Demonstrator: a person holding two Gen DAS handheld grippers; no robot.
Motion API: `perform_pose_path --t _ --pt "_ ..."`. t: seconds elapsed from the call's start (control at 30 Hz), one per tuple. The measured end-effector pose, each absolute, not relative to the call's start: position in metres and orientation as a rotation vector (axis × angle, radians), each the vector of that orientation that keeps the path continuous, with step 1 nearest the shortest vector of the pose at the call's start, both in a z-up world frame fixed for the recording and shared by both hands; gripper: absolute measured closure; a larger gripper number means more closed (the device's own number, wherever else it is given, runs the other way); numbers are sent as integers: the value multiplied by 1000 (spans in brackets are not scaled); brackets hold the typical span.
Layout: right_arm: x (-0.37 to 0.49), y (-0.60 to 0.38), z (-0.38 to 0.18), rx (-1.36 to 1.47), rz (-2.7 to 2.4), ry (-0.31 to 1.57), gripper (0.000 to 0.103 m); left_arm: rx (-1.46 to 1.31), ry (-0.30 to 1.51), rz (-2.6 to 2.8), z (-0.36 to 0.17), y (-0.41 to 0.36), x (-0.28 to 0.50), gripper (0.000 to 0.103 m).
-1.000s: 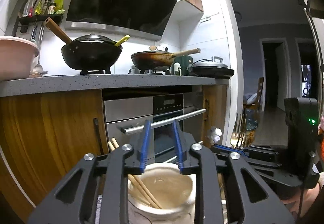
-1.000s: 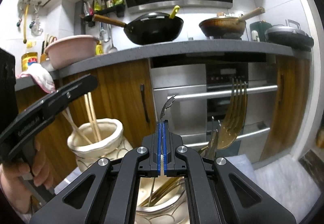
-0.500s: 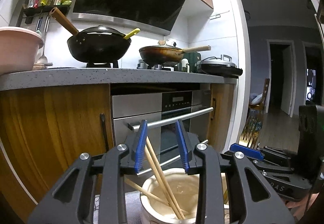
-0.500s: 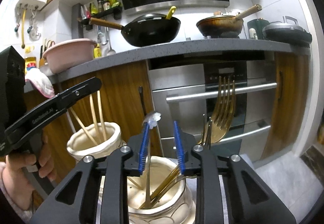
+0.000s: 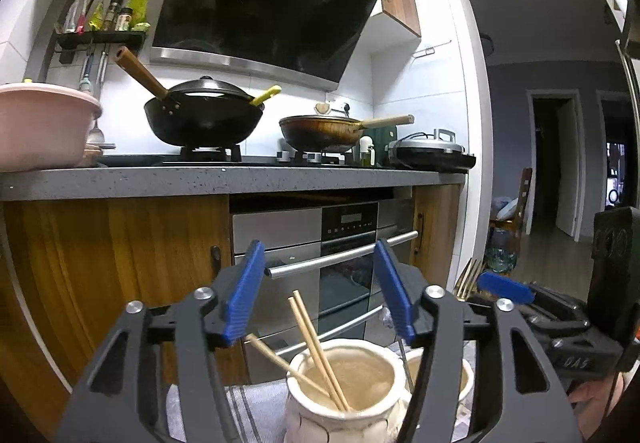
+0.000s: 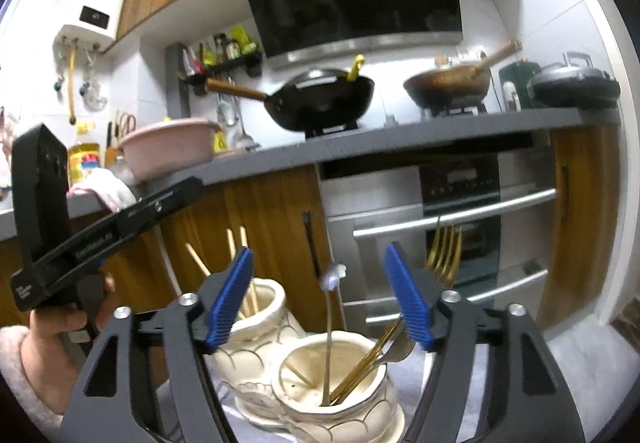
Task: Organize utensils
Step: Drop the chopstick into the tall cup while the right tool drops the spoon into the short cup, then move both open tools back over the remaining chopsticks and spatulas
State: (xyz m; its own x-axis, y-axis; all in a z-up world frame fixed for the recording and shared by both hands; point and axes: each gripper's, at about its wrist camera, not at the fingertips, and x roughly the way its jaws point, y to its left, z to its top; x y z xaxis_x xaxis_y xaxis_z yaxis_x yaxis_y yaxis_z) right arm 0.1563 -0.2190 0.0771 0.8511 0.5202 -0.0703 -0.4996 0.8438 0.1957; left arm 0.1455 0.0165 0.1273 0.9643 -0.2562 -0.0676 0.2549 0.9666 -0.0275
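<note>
Near centre, low in both views: two cream ceramic jars stand side by side on a pale cloth over the surface, in front of the oven.
Left gripper [image 5: 320,295]: fingers spread wide and empty, above the chopstick jar [image 5: 346,399], holding nothing.
Right gripper [image 6: 320,295]: fingers spread just as wide, empty, above the cutlery jar [image 6: 336,387].
Chopsticks [image 5: 316,339]: three counted in the left wrist view, two close together and one leaning left; the right wrist view also shows three sticks rising from that jar.
Cutlery jar contents: one silver utensil [image 6: 330,319] standing upright with a pale knob on top; one gold fork [image 6: 442,255] leaning right, tines up; further gold and silver handles crossed inside, too tangled to count; what looks like one thin stick lies low inside.
Jars: two, touching or nearly so, chopstick jar to the left and slightly farther in the right wrist view.
Step in hand: by my reading, a pause between placements, both tools free over sorted jars.
Next move: probably finding any utensil not yet sorted; if that stray stick is a chopstick, it calls for a narrow reach into the jar's mouth without knocking the upright utensil.
</note>
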Motion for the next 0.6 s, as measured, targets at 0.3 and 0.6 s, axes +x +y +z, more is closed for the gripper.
perform_pose_path --t 0.3,0.6 --pt "125 -241 90 226 524 67 5 -92 88 -212 114 37 94 5" --pt "105 -247 77 210 459 111 5 -64 166 -186 92 27 65 5"
